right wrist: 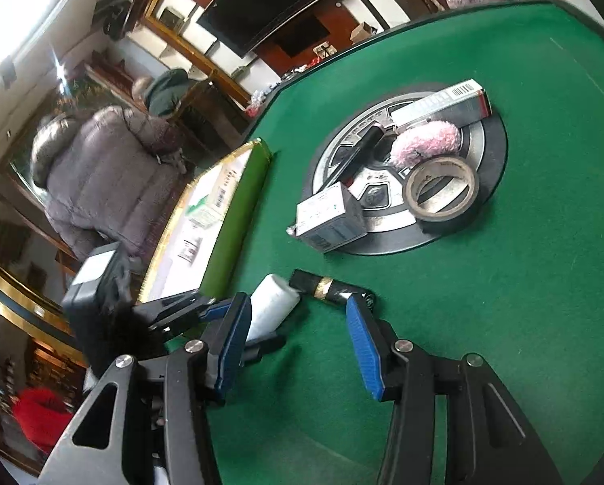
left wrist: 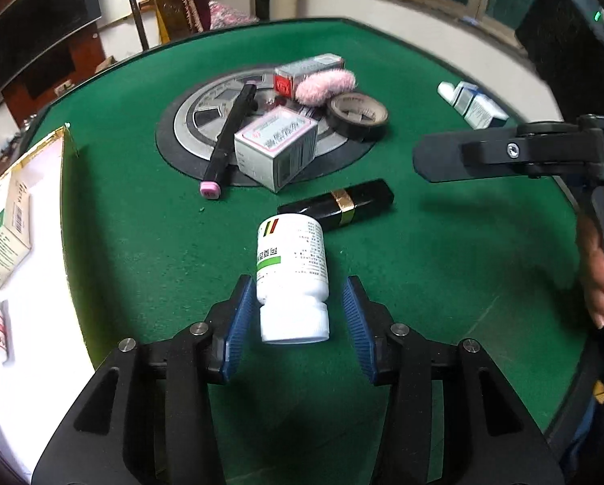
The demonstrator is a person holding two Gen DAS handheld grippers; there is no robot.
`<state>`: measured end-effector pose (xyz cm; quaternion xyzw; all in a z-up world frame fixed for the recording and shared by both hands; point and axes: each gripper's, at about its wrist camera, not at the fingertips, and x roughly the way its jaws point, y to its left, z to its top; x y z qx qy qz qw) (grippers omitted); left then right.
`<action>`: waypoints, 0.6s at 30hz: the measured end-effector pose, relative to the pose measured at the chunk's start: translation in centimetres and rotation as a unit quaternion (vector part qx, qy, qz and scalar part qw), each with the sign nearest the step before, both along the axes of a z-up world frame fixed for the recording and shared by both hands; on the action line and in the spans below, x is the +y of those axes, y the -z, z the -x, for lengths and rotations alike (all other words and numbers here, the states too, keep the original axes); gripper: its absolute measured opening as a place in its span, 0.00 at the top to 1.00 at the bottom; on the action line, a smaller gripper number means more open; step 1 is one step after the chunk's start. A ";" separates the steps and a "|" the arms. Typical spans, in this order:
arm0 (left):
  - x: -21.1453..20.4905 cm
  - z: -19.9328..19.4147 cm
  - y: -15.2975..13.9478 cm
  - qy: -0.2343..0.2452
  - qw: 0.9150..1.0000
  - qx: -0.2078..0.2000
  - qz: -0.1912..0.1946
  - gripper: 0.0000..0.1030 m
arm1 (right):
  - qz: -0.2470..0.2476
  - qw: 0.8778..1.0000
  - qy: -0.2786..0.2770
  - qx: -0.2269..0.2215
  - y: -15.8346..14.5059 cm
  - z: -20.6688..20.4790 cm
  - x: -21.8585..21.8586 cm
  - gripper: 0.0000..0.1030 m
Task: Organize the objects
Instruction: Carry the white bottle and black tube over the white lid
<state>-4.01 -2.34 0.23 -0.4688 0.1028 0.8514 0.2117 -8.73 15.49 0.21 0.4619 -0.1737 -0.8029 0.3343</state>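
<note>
Left claw (left wrist: 293,319) open around white bottle (left wrist: 291,279), not gripping; right claw (right wrist: 297,347) open; tray (left wrist: 65,218) lower left holds few, most remain on bench (left wrist: 423,283).

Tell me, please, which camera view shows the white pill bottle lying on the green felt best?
The left wrist view: the white pill bottle lies unobstructed between the open left gripper pads, label and cap visible. In the right wrist view only part of its body shows, behind a blue pad.

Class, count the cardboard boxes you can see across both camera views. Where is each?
4: grey box and red-ended box on the table's round centre plate, green-and-white box in the tray, blue-and-white box far right. Others may be hidden.
</note>
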 end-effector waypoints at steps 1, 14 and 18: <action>0.2 0.1 -0.1 -0.003 1.000 0.004 0.003 0.57 | -0.017 1.000 -0.006 0.013 0.0 0.1 -0.4 0.52; -1.0 1.7 0.1 -0.090 0.996 0.013 -0.014 0.68 | -0.173 0.964 -0.141 0.142 0.0 0.3 -4.8 0.52; -1.7 1.6 0.1 -0.105 0.994 0.021 -0.012 0.68 | -0.199 0.949 -0.180 0.163 0.7 0.5 -6.6 0.53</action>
